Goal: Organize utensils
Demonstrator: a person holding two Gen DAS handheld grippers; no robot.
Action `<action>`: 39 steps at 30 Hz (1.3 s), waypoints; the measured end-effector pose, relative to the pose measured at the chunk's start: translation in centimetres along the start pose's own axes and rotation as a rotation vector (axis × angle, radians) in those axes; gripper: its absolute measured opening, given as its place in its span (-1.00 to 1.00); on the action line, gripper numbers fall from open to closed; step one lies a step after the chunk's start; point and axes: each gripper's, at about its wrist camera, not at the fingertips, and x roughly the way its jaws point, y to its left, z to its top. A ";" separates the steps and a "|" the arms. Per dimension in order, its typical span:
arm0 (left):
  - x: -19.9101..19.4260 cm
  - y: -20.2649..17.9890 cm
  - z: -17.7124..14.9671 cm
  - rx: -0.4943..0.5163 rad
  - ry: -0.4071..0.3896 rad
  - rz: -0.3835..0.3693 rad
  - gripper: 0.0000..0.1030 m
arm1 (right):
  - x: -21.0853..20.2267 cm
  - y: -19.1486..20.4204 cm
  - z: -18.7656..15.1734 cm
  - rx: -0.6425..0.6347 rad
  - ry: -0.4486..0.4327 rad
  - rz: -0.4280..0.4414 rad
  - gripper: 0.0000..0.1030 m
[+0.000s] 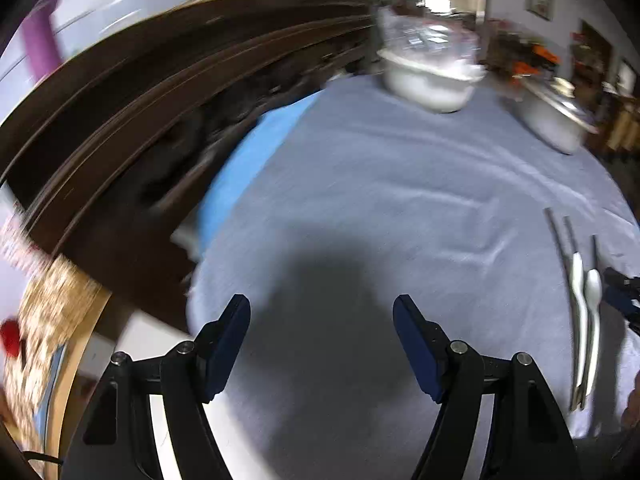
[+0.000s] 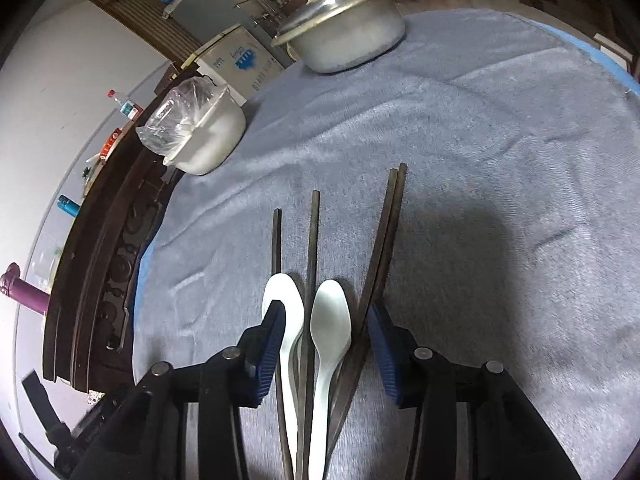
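1. The right tongs point down at the counter with their jaws partly apart. No pad visibly presses on anything.
2. Between those jaws lies a bundle of utensils: two white spoons, the left spoon and the right spoon, bowls toward 12 o'clock.
3. Dark chopsticks lie with them. One stick runs along the left spoon, one lies between the spoons, and a pair leans out toward 1 o'clock, just beside the right pad.
4. The left pad overlaps the edge of the left spoon in the view; whether it touches, I cannot tell.
5. The left tongs stand wide apart with nothing between them, over bare grey cloth and a dark shadow.
6. In the left view the same utensils lie at 3 o'clock, well apart from the left tongs, with the tip of the right tongs just beside them at the frame edge.
7. Farther out in the right view, a white bowl holding a clear plastic bag sits at 10 o'clock.
8. A lidded metal pot sits at 12 o'clock, at the far edge of the cloth.
9. Dark wooden furniture borders the counter from 8 to 10 o'clock.
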 end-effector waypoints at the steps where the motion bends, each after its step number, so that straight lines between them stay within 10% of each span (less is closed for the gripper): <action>1: 0.3 -0.8 0.5 0.022 -0.008 -0.023 0.45 | 0.4 0.1 0.1 0.000 0.004 -0.009 -0.15; 9: 2.1 -6.9 3.8 0.166 -0.037 -0.335 0.39 | 2.1 0.7 0.1 -0.051 0.006 -0.068 -0.84; 12: 2.7 -9.8 4.3 0.247 -0.019 -0.407 0.01 | 1.9 0.3 0.0 -0.056 -0.014 -0.061 -0.87; 19: 3.5 -16.0 4.7 0.375 0.023 -0.542 -0.01 | 0.3 -1.4 0.2 -0.022 -0.056 -0.046 -0.90; 26: 4.6 -19.8 4.2 0.479 0.066 -0.613 -0.04 | -1.3 -3.1 0.0 0.015 -0.103 -0.014 -0.89; 35: 5.2 -22.2 2.5 0.593 0.116 -0.649 -0.82 | -1.9 -4.2 -0.5 0.029 -0.109 -0.003 -0.89; 39: 5.3 -22.4 2.2 0.600 0.098 -0.630 -0.87 | -2.5 -4.3 -0.6 0.026 -0.119 -0.007 -0.89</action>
